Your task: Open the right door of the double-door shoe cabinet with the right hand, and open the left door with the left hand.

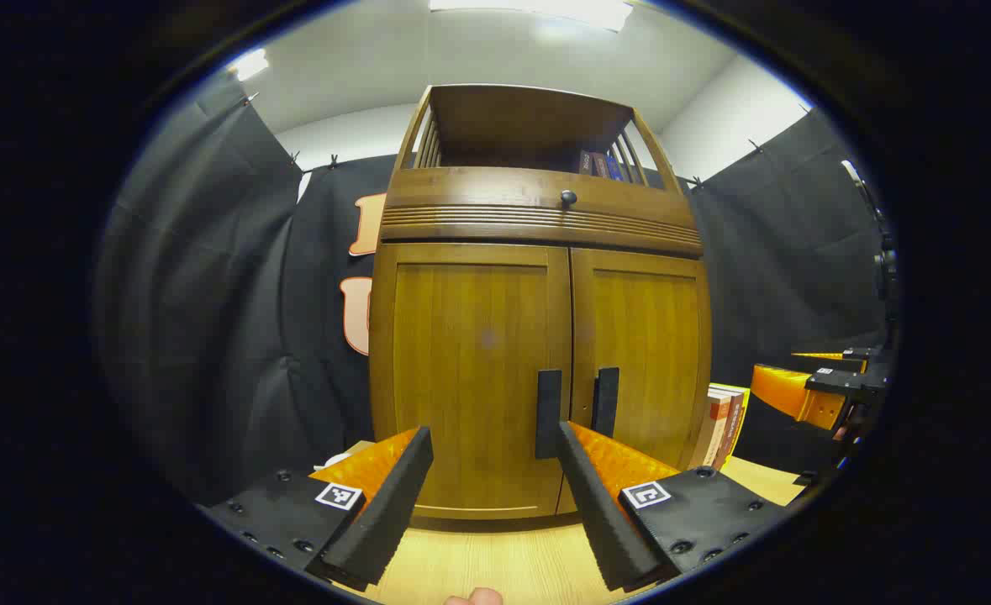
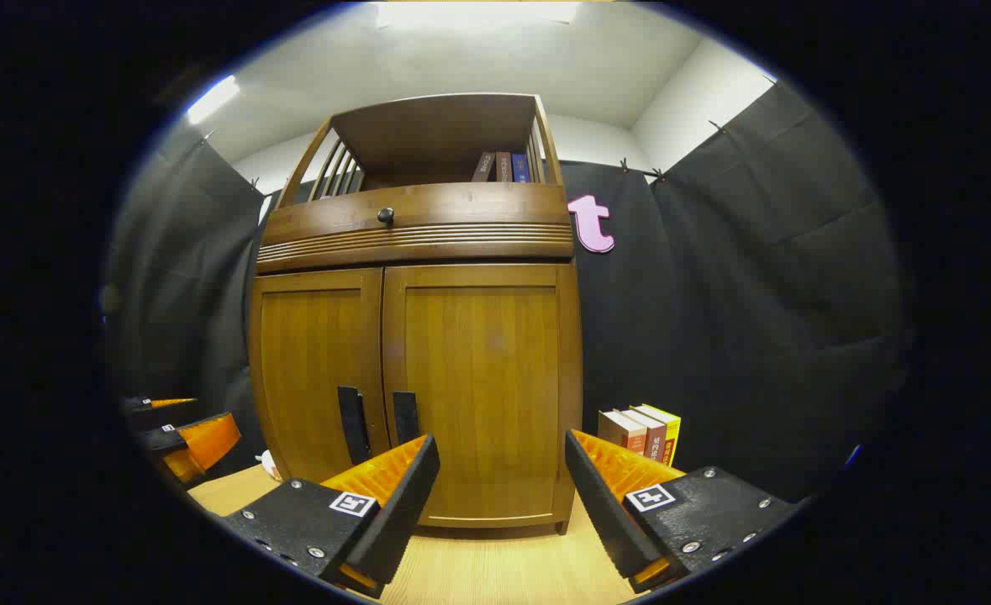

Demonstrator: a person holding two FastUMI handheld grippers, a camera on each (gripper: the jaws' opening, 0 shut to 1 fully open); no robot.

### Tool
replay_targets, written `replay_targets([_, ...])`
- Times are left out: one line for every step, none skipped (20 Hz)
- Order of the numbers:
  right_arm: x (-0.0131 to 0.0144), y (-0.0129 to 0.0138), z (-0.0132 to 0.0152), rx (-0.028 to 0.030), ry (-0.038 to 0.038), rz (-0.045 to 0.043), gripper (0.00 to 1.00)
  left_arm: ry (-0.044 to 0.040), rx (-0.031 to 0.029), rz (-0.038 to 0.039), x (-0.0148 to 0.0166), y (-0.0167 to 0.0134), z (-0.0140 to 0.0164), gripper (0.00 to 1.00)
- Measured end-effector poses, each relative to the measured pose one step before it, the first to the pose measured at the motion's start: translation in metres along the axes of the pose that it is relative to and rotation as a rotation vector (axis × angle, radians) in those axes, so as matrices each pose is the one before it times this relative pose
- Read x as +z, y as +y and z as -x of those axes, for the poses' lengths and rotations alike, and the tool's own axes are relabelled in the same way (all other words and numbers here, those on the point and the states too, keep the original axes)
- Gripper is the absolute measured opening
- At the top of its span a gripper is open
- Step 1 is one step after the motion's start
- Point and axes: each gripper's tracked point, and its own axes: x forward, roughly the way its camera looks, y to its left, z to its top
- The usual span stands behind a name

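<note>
A brown wooden shoe cabinet (image 1: 537, 336) stands before me with both doors closed. In the left gripper view its left door (image 1: 470, 370) carries a black vertical handle (image 1: 548, 413) and its right door (image 1: 642, 361) a second handle (image 1: 605, 402). My left gripper (image 1: 495, 445) is open, a short way in front of the left door, its right finger just below the left handle. In the right gripper view the right door (image 2: 482, 378) and its handle (image 2: 405, 418) sit ahead of my open right gripper (image 2: 502, 458). The left handle (image 2: 352, 424) is beside it. Each gripper shows at the edge of the other's view (image 1: 806, 395) (image 2: 188, 441).
The cabinet rests on a light wooden tabletop (image 1: 495, 563). Several upright books (image 2: 640, 433) stand to the right of the cabinet. A drawer with a black knob (image 1: 568, 198) and an open shelf with books (image 1: 600, 164) sit above the doors. Black cloth surrounds the booth.
</note>
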Motion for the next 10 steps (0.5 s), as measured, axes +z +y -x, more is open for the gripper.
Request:
replay_targets([-0.00234, -0.00255, 0.00148, -0.00323, 0.00557, 0.00158, 0.93, 0.00714, -0.00056, -0.00142, -0.00186, -0.00048, -0.00054, 0.94])
replay_targets([-0.0019, -0.00028, -0.00053, -0.00039, 0.00507, -0.00053, 0.93, 0.00346, 0.00132, 0.0002, -0.00111, 0.00074, -0.00186, 0.94])
replay_targets([-0.00005, 0.00098, -0.00224, 0.00144, 0.00336, -0.00216, 0.93, -0.00046, 0.00312, 0.0029, 0.00065, 0.00198, -0.00142, 0.94])
replay_targets([0.00058, 0.00023, -0.00154, 0.00266, 0.00093, -0.0028, 0.93, -0.00343, 0.00428, 0.00605, 0.00109, 0.00244, -0.00115, 0.94])
replay_targets([0.00175, 0.00224, -0.00097, 0.00344, -0.00239, -0.0036, 0.93, -0.0064, 0.00565, 0.00444, 0.00207, 0.00228, 0.00017, 0.94])
replay_targets([0.00156, 0.00122, -0.00097, 0.00184, -0.00647, -0.00289, 0.93, -0.00624, 0.00483, 0.00119, 0.00236, 0.00245, -0.00038, 0.94])
replay_targets([0.00135, 0.00162, -0.00054, 0.00217, -0.00536, -0.00164, 0.93, -0.00149, 0.00422, -0.00068, 0.00016, 0.00198, -0.00039, 0.94])
replay_targets([0.00067, 0.00215, -0.00123, 0.00178, -0.00353, 0.0008, 0.93, -0.00006, 0.00483, -0.00402, -0.00001, 0.00233, -0.0007, 0.94])
replay_targets([-0.00038, 0.00112, 0.0, 0.00122, -0.00171, 0.00119, 0.93, -0.00162, 0.00364, -0.00419, 0.00003, 0.00094, 0.00029, 0.94])
replay_targets([-0.00021, 0.00251, -0.00072, 0.00401, 0.00138, 0.00091, 0.93, -0.00001, 0.00058, -0.00038, -0.00035, 0.00087, 0.00003, 0.94])
